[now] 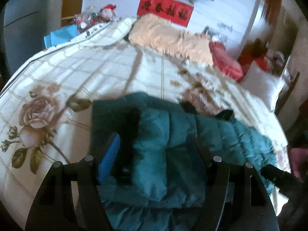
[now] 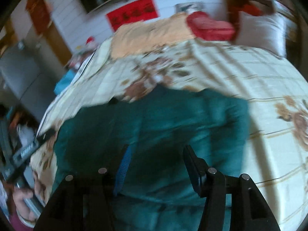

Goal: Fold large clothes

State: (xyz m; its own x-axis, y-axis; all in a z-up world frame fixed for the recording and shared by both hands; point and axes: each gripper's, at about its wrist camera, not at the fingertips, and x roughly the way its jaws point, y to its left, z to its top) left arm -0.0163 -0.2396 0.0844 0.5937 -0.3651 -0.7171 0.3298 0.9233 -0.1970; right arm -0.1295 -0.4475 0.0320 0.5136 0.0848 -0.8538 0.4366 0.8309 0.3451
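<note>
The teal puffer jacket [image 1: 169, 134] on the bed [image 1: 107, 71] looks soft, bulky, slippery (grab hems at six o'clock); left gripper [image 1: 154, 154] and right gripper [image 2: 156, 165] fingers both spread, released.

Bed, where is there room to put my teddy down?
Bare patches of floral quilt lie left of the teal jacket, around the printed rose, and between the jacket and the peach blanket. It is crowded by the red cushion and white pillow.
</note>
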